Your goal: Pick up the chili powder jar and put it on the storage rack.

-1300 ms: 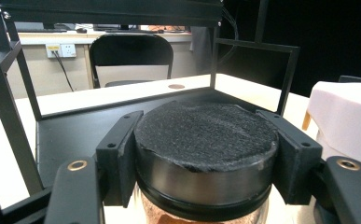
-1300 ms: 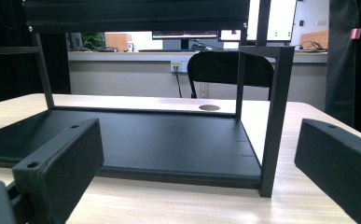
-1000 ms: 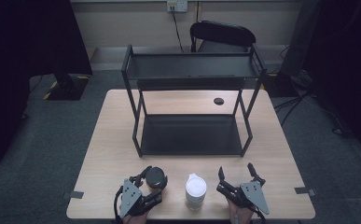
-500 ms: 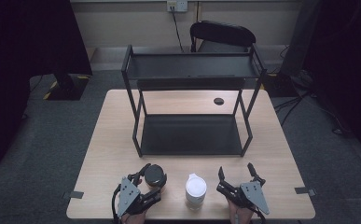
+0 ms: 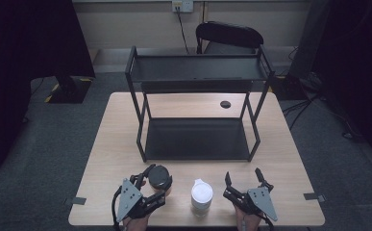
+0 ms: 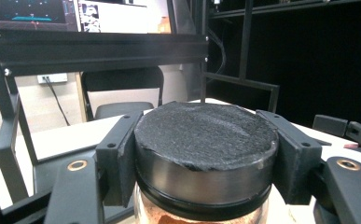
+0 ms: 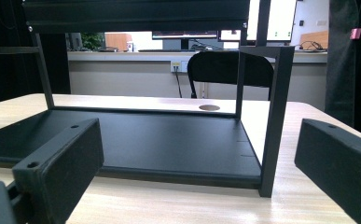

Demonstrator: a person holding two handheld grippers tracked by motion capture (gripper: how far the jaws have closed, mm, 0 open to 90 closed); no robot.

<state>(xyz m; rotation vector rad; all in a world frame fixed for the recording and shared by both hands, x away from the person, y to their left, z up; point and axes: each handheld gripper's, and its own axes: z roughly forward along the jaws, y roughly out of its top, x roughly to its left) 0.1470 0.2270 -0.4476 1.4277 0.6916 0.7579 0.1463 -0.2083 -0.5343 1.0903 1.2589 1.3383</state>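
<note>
Left gripper view: jar (image 6: 206,154) clamped between left tongs (image 6: 205,163) at its lid.

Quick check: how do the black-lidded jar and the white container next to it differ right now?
The black-lidded jar is clamped at its lid by the left gripper; the white container stands free, untouched. The jar is clear with orange-brown contents and a dark lid; the container is white all over. Both stand upright at the table's near edge, before the black shelf.

No lettering, label or number can be read anywhere.
</note>
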